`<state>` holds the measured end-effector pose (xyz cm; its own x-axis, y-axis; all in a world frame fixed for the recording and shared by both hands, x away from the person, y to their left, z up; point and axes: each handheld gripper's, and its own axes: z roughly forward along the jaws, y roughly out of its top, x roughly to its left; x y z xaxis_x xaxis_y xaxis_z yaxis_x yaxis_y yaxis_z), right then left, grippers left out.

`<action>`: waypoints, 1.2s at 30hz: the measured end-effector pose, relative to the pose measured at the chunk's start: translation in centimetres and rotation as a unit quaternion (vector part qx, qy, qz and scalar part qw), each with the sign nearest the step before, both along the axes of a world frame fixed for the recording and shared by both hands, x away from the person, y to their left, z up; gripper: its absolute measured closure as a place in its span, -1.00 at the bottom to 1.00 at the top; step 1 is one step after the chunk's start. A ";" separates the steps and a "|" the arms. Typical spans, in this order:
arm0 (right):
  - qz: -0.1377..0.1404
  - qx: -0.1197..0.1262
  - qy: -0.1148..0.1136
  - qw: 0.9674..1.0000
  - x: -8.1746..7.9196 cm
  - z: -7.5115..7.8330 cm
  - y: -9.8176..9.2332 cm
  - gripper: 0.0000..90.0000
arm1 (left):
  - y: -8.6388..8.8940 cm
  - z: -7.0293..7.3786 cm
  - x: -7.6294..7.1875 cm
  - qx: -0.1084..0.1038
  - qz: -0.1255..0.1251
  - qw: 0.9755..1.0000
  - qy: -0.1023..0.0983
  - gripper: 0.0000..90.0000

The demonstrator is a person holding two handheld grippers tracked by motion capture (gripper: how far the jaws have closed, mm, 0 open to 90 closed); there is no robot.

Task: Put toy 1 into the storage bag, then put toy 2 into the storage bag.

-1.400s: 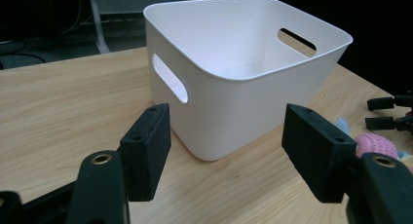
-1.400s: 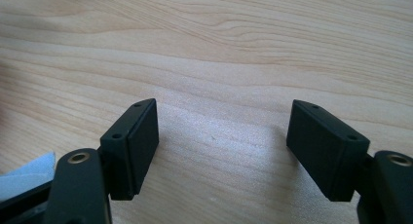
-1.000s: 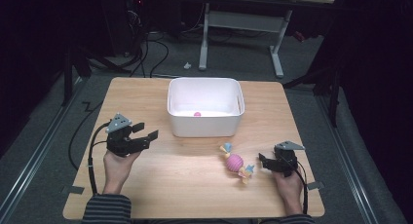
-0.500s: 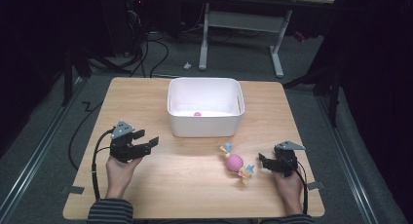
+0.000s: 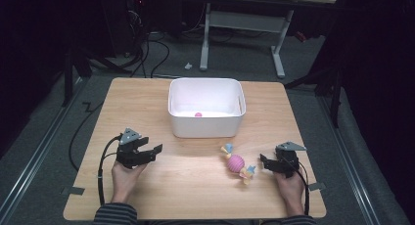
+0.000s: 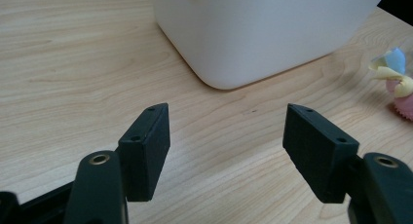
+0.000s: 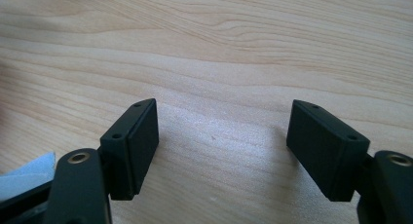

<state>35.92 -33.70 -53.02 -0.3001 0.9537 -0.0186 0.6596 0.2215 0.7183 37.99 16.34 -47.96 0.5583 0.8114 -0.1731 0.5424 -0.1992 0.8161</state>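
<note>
Toy pickup barely begun, nothing gripped.

Pink toy [image 5: 236, 163] lying on the bench [image 5: 195, 200], just beside the right tongs [image 5: 263, 162], in front of the white bin [image 5: 206, 128]. Both tongs apart and empty; left tongs [image 5: 155, 149] well off to the other side. One small pink piece [image 5: 198, 114] already in the bin; grasping and dropping the toy probably left.

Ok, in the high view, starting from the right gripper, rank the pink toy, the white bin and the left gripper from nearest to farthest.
From the right gripper:
1. Pink toy, just beside it toward the table's middle.
2. White bin, farther back at the table's centre.
3. Left gripper, across the table at the left side.
</note>
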 end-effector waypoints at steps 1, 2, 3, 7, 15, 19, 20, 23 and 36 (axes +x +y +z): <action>0.000 0.000 0.000 1.000 0.0 0.0 0.0 -0.38 | -0.1 -0.2 0.0 0.002 0.000 1.000 0.002 -0.23; 0.000 0.000 0.000 1.000 0.0 0.0 0.0 -0.38 | -0.1 -0.2 0.0 0.002 0.000 1.000 0.002 -0.23; 0.000 0.000 0.000 1.000 0.0 0.0 0.0 -0.38 | -0.2 -0.6 0.1 0.006 0.001 1.000 0.006 -0.23; 0.000 0.000 0.000 1.000 0.0 0.0 0.0 -0.38 | -0.6 -1.5 0.1 0.019 0.003 1.000 0.011 -0.23; 0.000 0.000 0.000 1.000 0.0 0.0 0.0 -0.38 | -1.1 -3.5 0.5 0.048 0.019 0.998 0.019 -0.24; 0.000 0.000 0.000 1.000 0.0 0.0 0.0 -0.38 | -1.6 -4.5 0.7 0.069 0.025 0.997 0.021 -0.24; 0.000 0.000 0.000 1.000 0.0 0.0 0.0 -0.38 | -1.8 -4.7 0.7 0.078 0.024 0.996 0.021 -0.24; 0.000 0.000 0.000 1.000 0.0 0.0 0.0 -0.38 | -2.3 -5.2 0.9 0.098 0.024 0.995 0.019 -0.24; 0.000 0.000 -0.001 1.000 0.1 0.0 0.0 -0.39 | -2.6 -5.6 1.0 0.106 0.034 0.994 0.016 -0.33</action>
<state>35.98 -33.68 -53.03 -0.2992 0.9540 -0.0186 0.6589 0.2207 0.7191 39.00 13.73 -53.56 0.4977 0.8673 -0.0116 0.5852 -0.3259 0.7425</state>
